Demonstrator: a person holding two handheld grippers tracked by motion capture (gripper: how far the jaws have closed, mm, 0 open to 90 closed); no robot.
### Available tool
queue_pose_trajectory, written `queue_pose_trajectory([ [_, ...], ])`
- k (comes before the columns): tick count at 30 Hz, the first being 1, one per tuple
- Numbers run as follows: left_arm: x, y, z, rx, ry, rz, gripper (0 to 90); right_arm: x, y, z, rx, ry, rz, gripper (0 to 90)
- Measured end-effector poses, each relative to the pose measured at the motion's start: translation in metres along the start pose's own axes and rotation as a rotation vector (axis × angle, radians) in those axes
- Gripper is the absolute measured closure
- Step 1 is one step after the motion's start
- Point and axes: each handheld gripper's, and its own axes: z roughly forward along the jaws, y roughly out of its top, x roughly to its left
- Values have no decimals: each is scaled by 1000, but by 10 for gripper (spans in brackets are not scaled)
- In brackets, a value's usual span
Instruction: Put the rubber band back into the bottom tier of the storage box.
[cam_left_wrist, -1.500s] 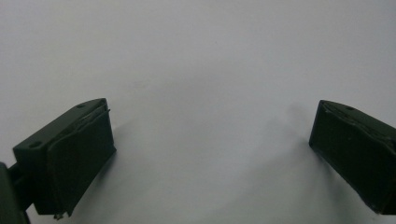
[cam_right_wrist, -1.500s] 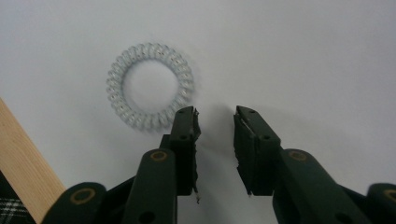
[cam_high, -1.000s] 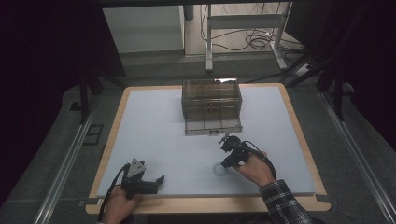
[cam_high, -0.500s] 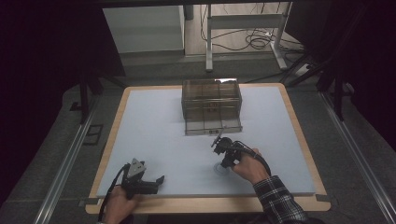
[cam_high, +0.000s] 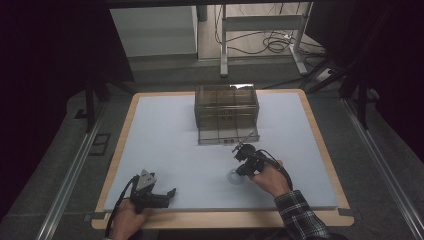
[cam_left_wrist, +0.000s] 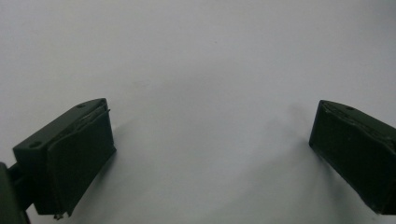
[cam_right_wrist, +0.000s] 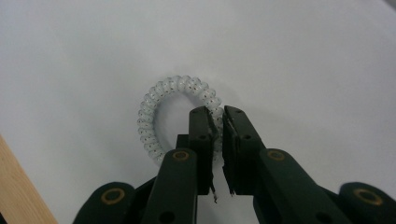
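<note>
A clear spiral hair tie (cam_right_wrist: 175, 119) lies flat on the pale blue table mat (cam_high: 165, 135), near the front edge and right of centre. Your right gripper (cam_right_wrist: 218, 116) has its jaws pressed together on one side of the ring, pinching its coil. Behind it stands a transparent drawer box (cam_high: 226, 112). Your left gripper (cam_high: 159, 194) rests at the front left corner, jaws spread wide, holding nothing.
</note>
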Motion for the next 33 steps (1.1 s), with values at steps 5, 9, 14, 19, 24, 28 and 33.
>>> queue_pose_trajectory([
  [5,0,0,0,0,0,0,0,-4,2,-3,-68,10,25,810],
  [9,0,0,0,0,0,0,0,-6,3,-3,-99,14,32,810],
  [14,0,0,0,1,1,0,0,-10,5,-2,-148,20,47,810],
  [19,0,0,0,1,1,0,0,-15,9,-1,-214,17,65,810],
  [24,0,0,0,0,1,0,0,-19,15,-2,-263,15,73,810],
  [28,0,0,0,0,1,0,0,-21,20,-4,-305,14,92,811],
  [33,0,0,0,1,1,0,0,-23,27,-4,-342,3,99,810],
])
